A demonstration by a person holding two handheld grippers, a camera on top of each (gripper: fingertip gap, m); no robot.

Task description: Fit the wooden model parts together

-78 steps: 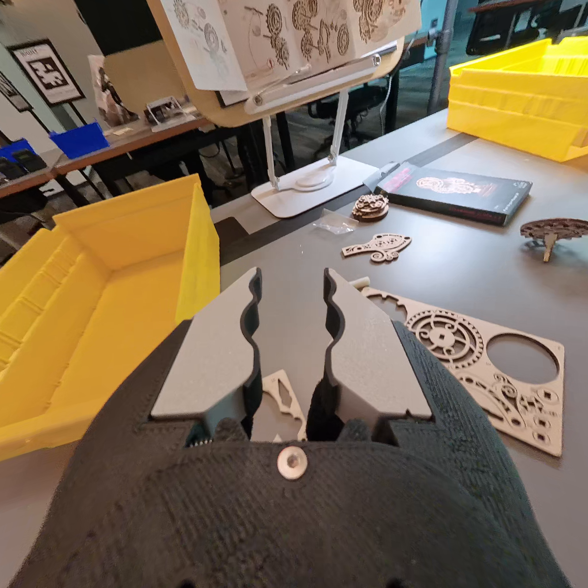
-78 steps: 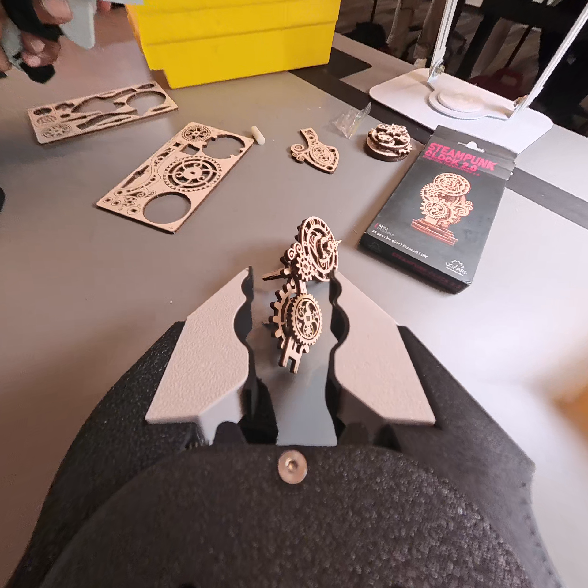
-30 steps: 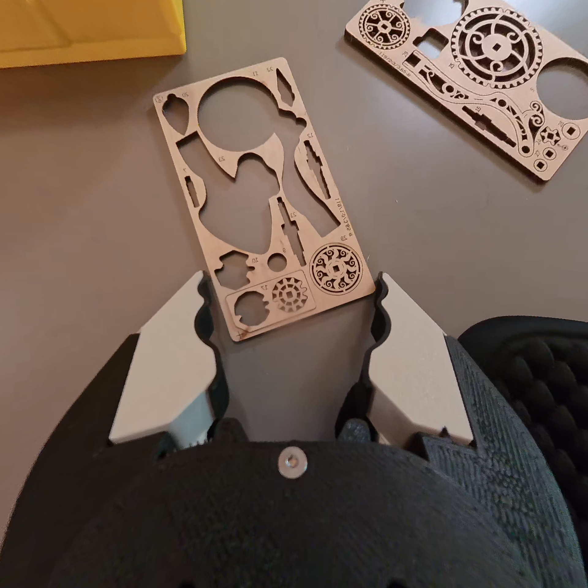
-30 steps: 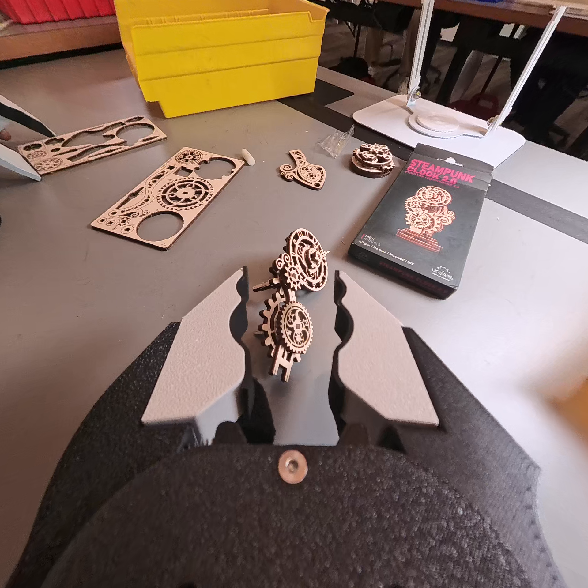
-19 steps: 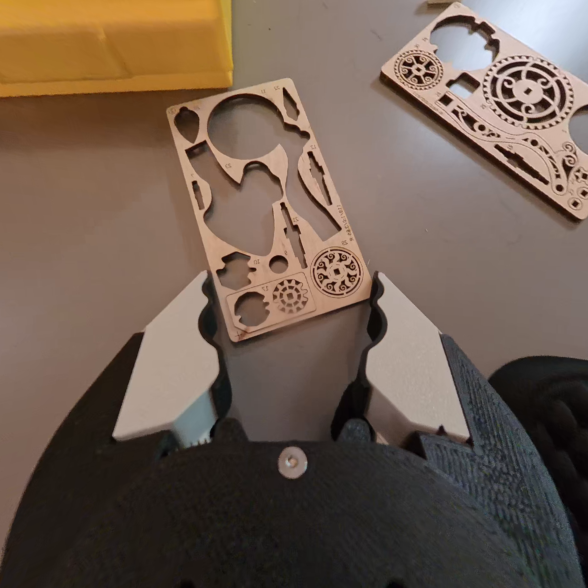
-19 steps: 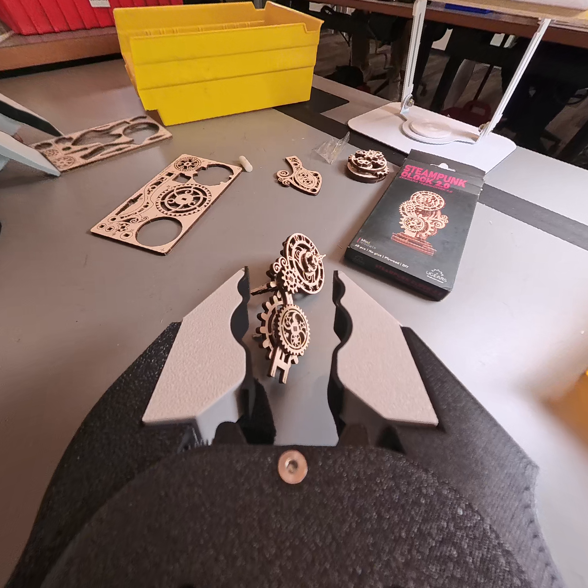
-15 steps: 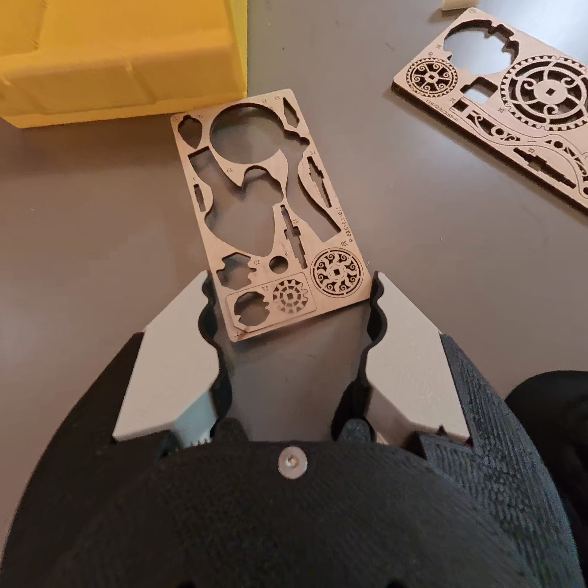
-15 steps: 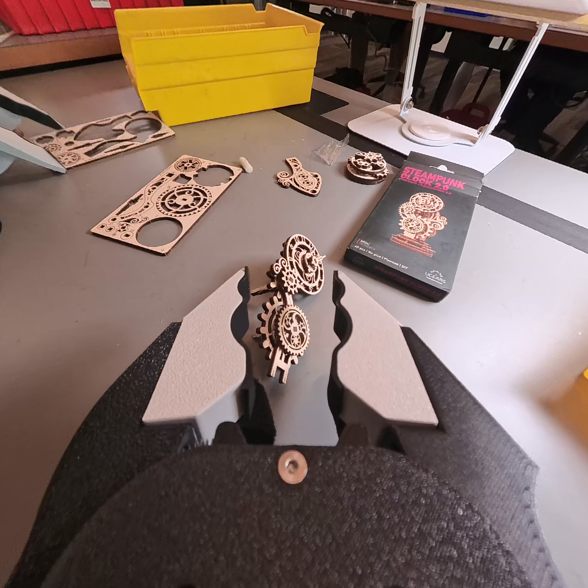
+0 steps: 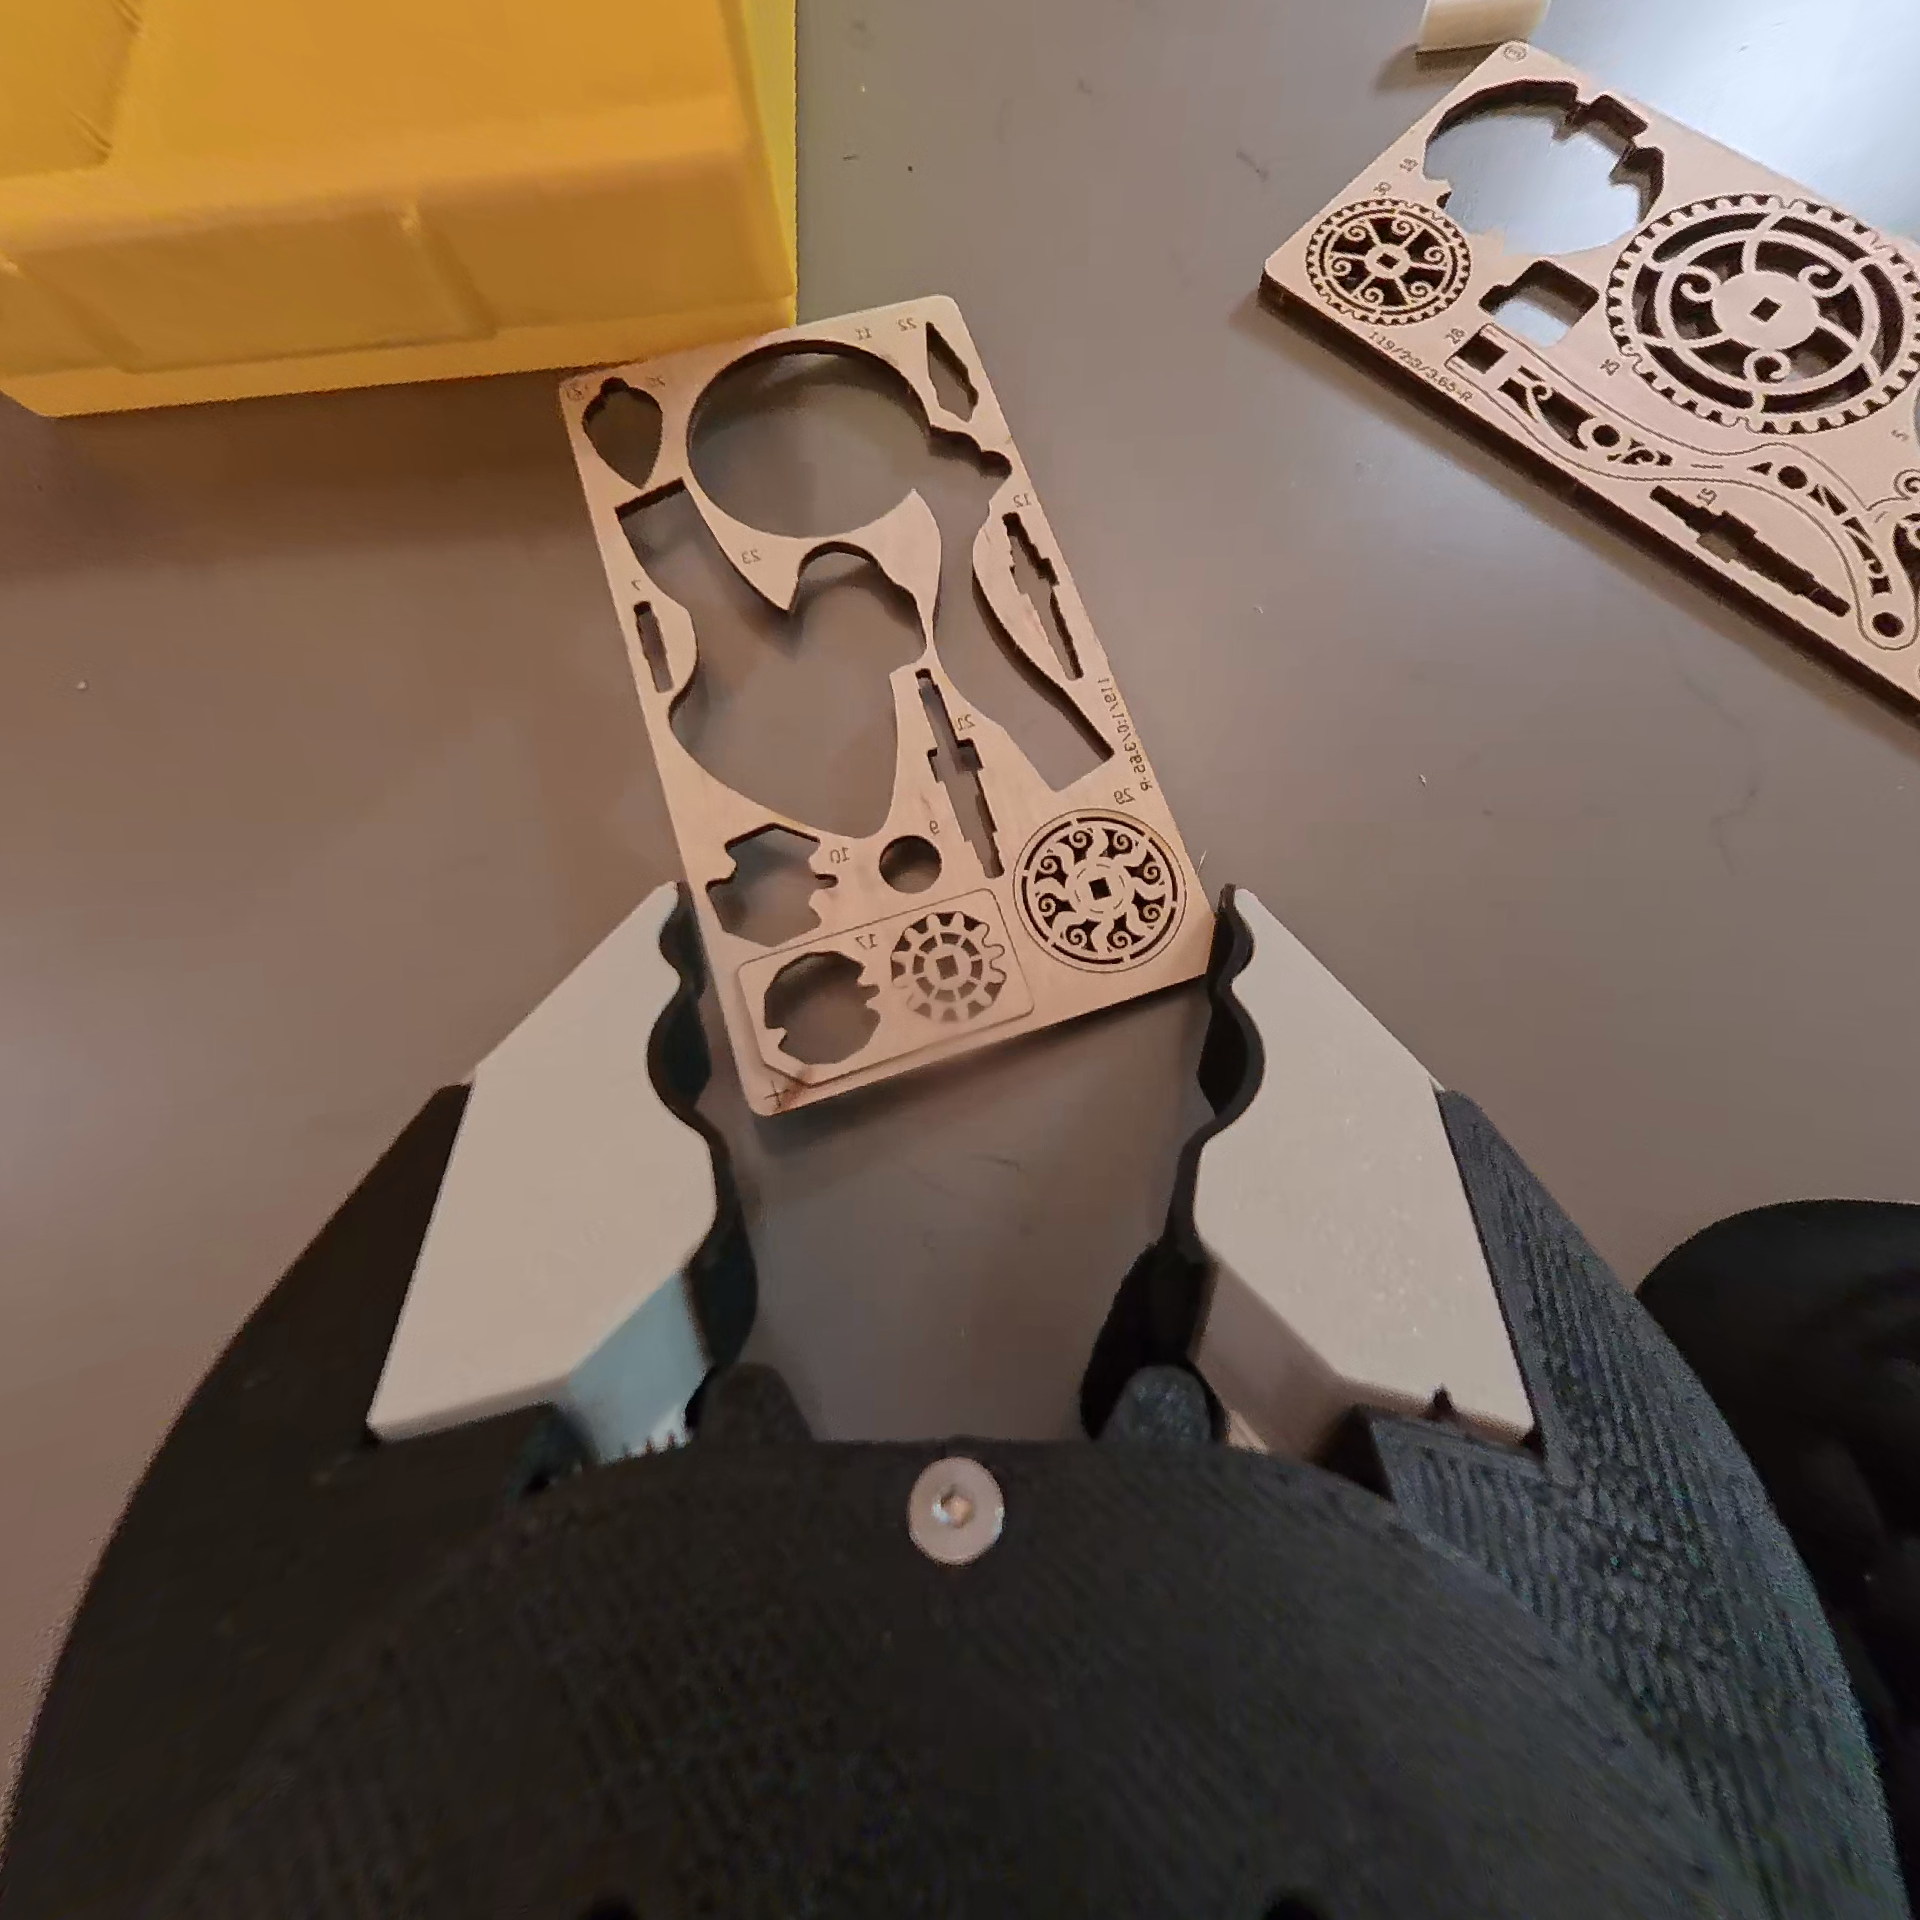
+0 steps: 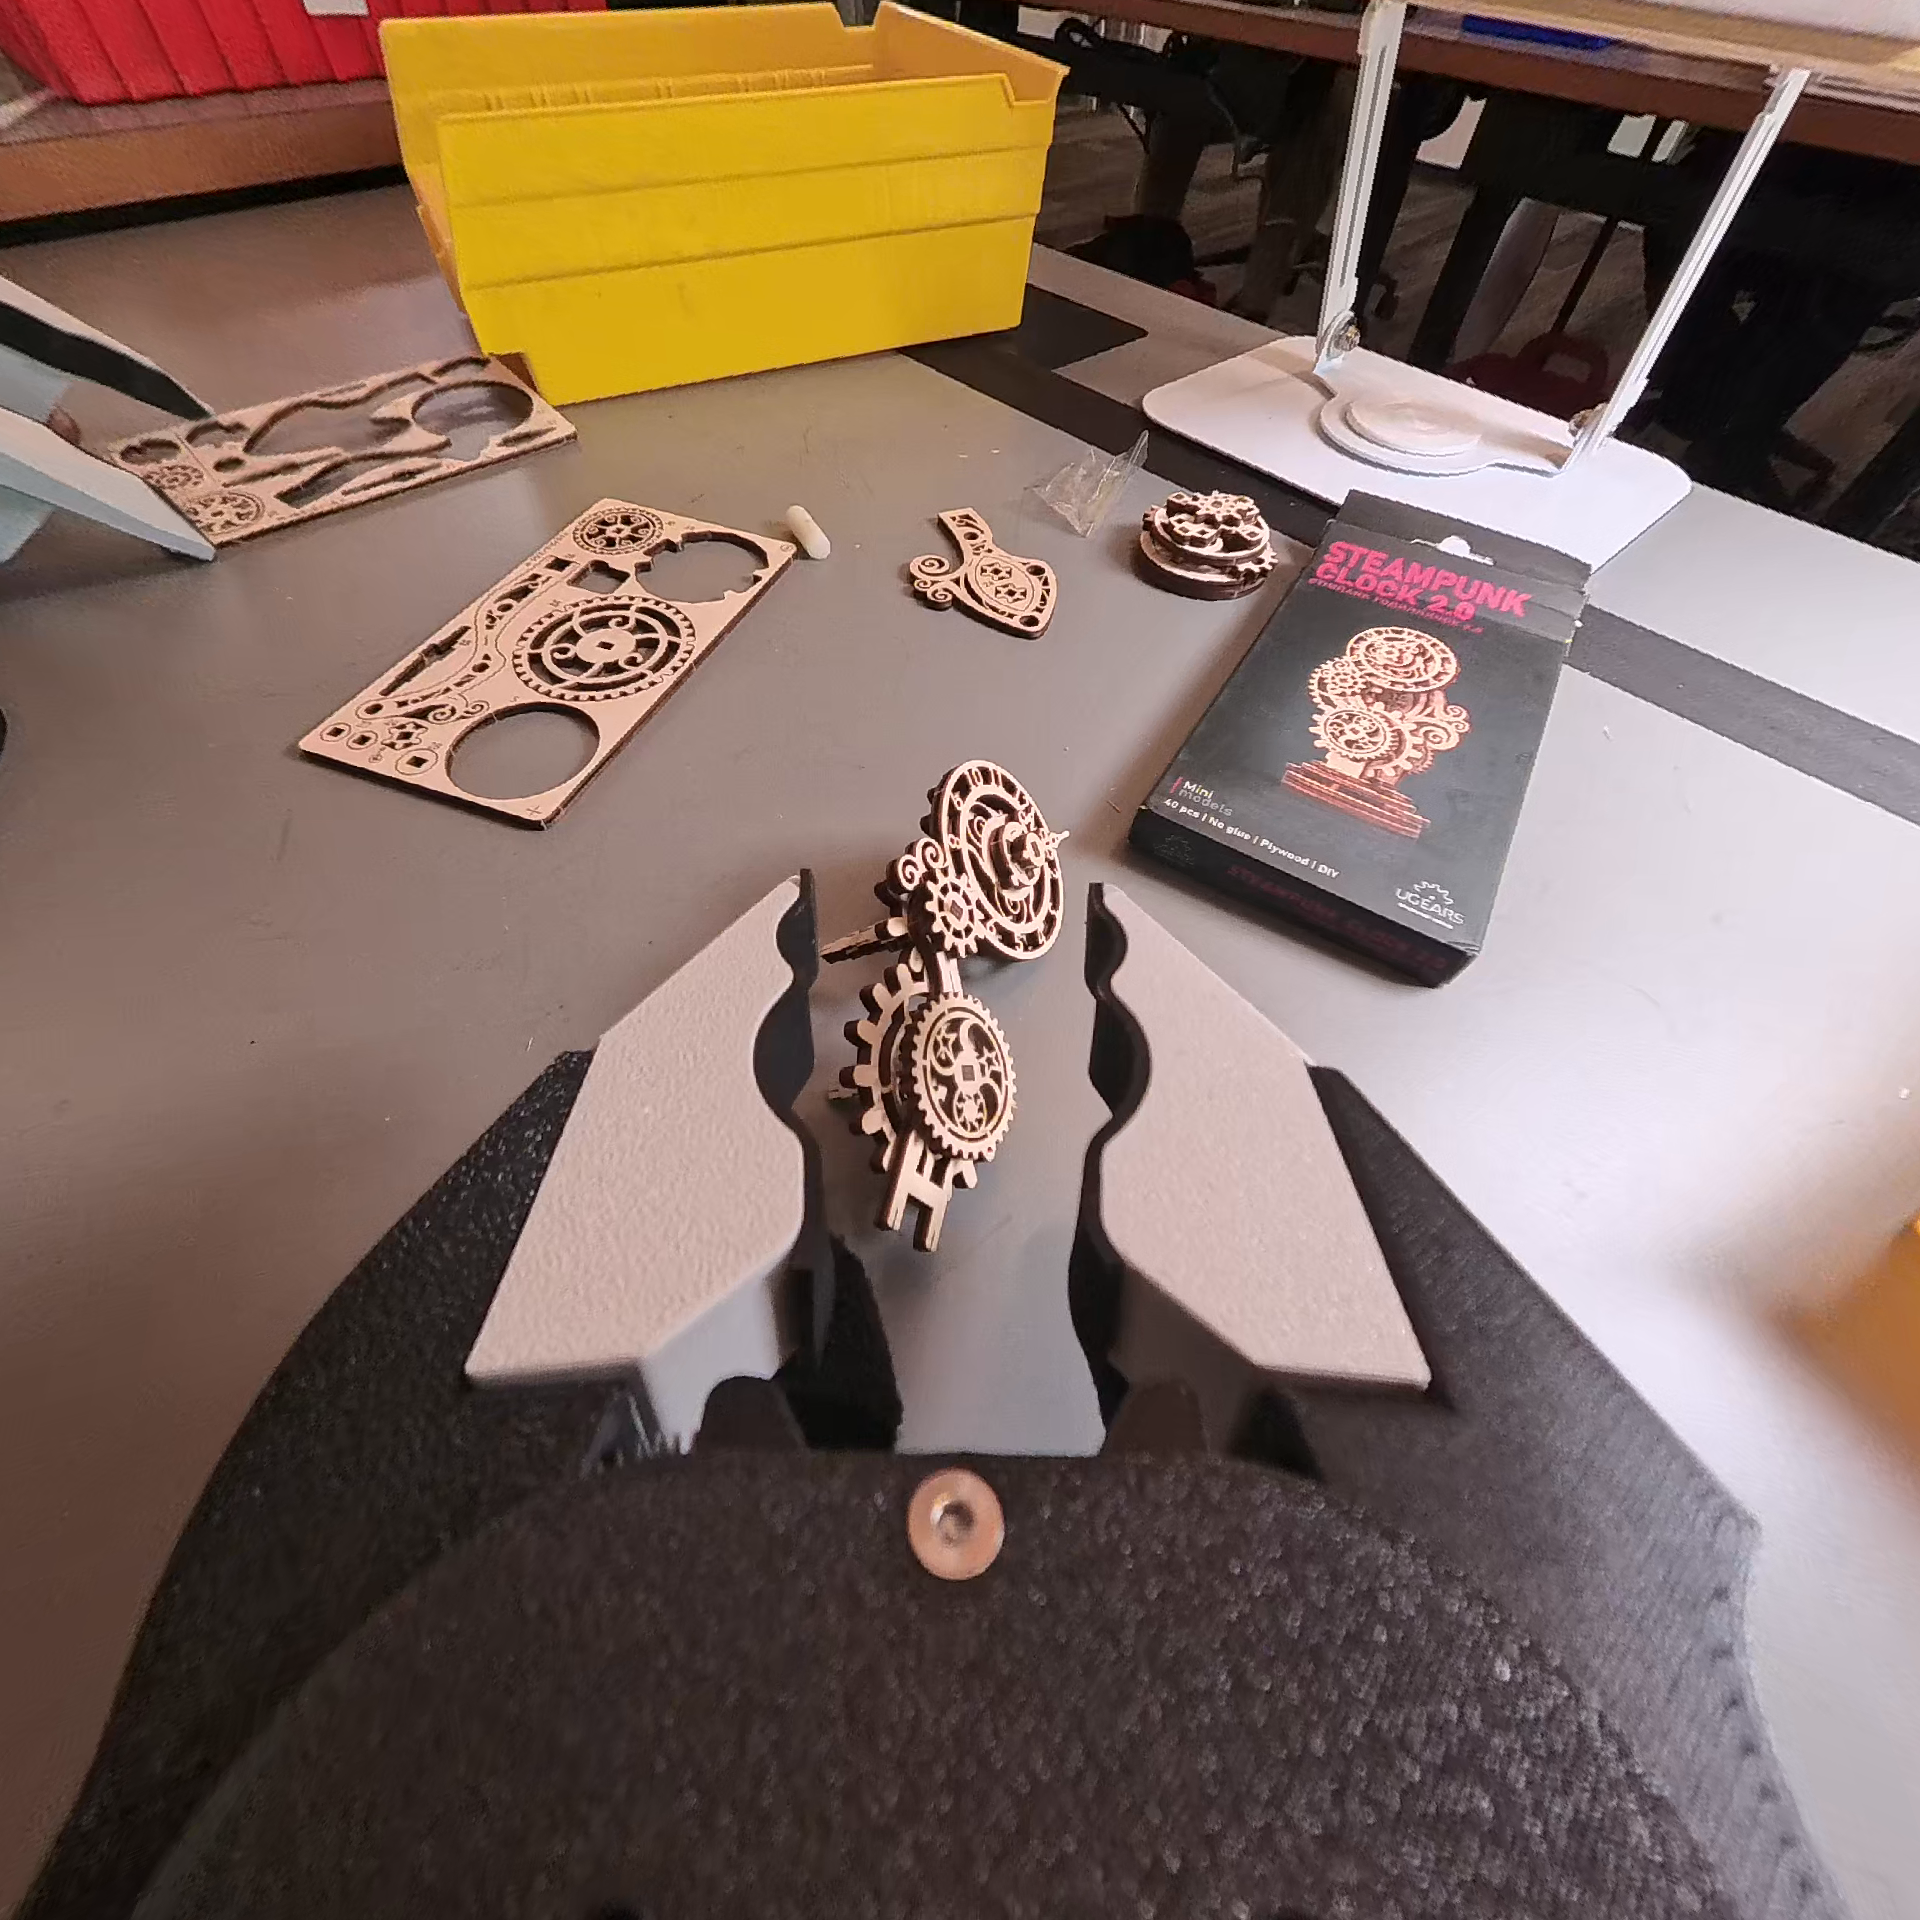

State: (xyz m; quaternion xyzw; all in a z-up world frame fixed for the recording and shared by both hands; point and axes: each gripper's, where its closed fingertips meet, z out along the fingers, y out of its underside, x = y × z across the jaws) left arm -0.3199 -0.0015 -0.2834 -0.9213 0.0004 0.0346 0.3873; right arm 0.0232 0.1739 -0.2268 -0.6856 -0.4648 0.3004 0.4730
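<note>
My left gripper (image 9: 951, 914) is shut across the width of a thin wooden parts sheet (image 9: 764, 556) with many cut-outs, gripping its near end just above the grey table. The sheet's far end reaches the yellow bin (image 9: 364, 187). In the right wrist view this sheet (image 10: 312, 473) and the left fingers (image 10: 104, 488) show at the far left. My right gripper (image 10: 951, 888) is shut on a wooden clock assembly (image 10: 966, 1070) of gears and a dial, held upright between the fingers above the table.
A second parts sheet (image 10: 623, 649) lies flat mid-table and also shows in the left wrist view (image 9: 1766, 312). Beyond it lie a small white stick (image 10: 810, 530), a loose scroll-shaped piece (image 10: 987, 587), a round gear stack (image 10: 1205, 540), a black box (image 10: 1371, 727), a white stand (image 10: 1403, 436) and the yellow bin (image 10: 727, 208). To the round gear stack (image 10: 1205, 540): right tips about 25 cm, left tips about 40 cm.
My left gripper has carried its sheet toward the yellow bin, which now fills more of its view. The right gripper has shifted slightly, still holding the clock assembly.
</note>
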